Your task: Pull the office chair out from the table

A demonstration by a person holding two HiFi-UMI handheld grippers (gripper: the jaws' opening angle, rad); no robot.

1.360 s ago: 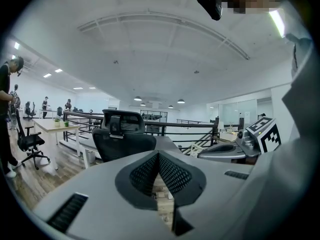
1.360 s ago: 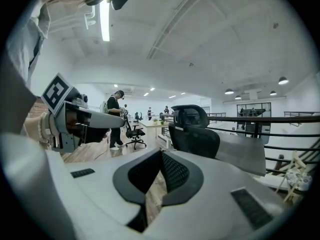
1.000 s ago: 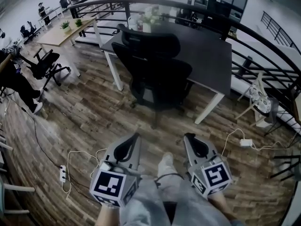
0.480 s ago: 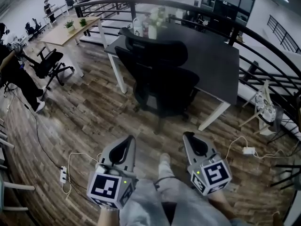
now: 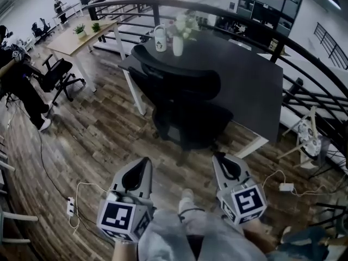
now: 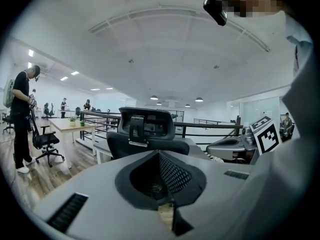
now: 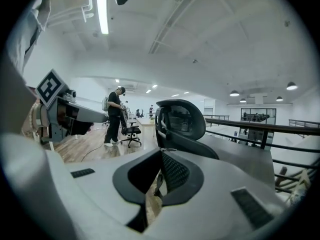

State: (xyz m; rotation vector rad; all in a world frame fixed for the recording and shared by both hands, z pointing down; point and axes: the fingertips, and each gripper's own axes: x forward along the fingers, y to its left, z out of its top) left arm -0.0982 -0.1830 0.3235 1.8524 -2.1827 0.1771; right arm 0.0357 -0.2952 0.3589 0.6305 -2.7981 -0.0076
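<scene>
Covering most of the head view, a wooden plank floor point(image 5: 103, 135) runs from the person's feet to a curved dark railing point(image 5: 234, 12) at the far side. A dark worktop point(image 5: 247, 75) on white legs stands in front of that railing, slanting across the upper right of the view.

The office chair point(image 5: 185, 105) is black and stands upright at the near edge of the worktop, its seat pushed in close to that edge. Its backrest and headrest face the person and its seat points away, toward the worktop. Its long axis is vertical, from the wheeled base on the floor up through the backrest to the headrest.

The chair lies straight ahead of both tongs, between their two lines of aim and well apart from them, with bare floor in between. The left tongs point(image 5: 144, 161) and the right tongs point(image 5: 217, 157) are held side by side, low in the head view, both pointing at the chair. Each gripper view shows the chair's back rising beyond the tips. Both tongs are closed, tips together, with nothing held between them and nothing touching them.

A second black chair point(image 5: 57, 74) stands at the left on the floor, near a person in dark clothes point(image 5: 19, 88). A white mug point(image 5: 160, 38) and a white vase point(image 5: 178, 43) with pale flowers sit at the worktop's far left corner, just beside each other. A white power strip point(image 5: 69, 204) lies on the floor to the left of the left tongs.
</scene>
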